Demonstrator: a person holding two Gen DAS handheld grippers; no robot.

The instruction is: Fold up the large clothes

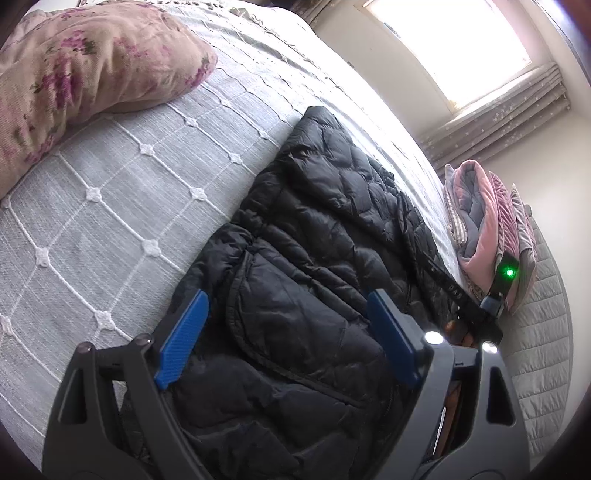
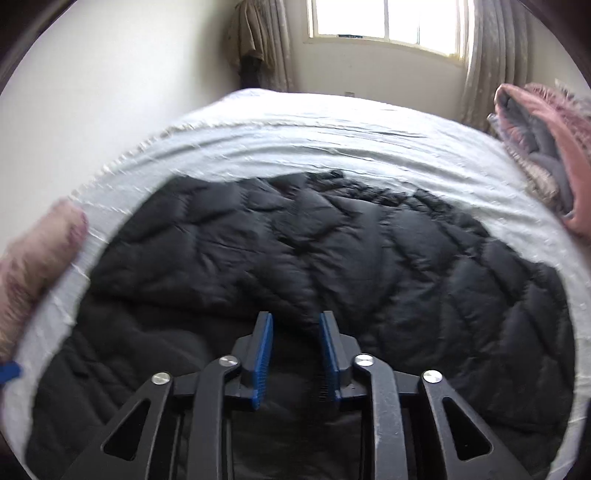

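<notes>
A black quilted jacket (image 1: pixel 314 258) lies spread on the bed (image 1: pixel 110 206), which has a pale grey cover with a white diamond pattern. In the left wrist view the jacket takes the near, right part of the bed, and one padded layer is folded over the rest of it.

The left gripper (image 1: pixel 286 312) hangs over the near part of the jacket. Its blue fingers (image 1: pixel 183 339) stand wide apart, one near the left edge of the jacket and one over its right part, and they grip nothing.

The right gripper (image 2: pixel 296 325) is low over the jacket, close to its middle. Its fingers (image 2: pixel 263 350) are partly open, with a narrow gap between them. No cloth is between the pads; only the black fabric below shows through the gap.

A floral pillow (image 1: pixel 88 74) lies at the far left of the bed, apart from the jacket. A pile of folded pink and grey blankets (image 1: pixel 487 229) stands at the right edge of the bed, just beside the jacket. Behind the bed there is a bright window (image 2: pixel 384 22) with curtains (image 2: pixel 484 62).
</notes>
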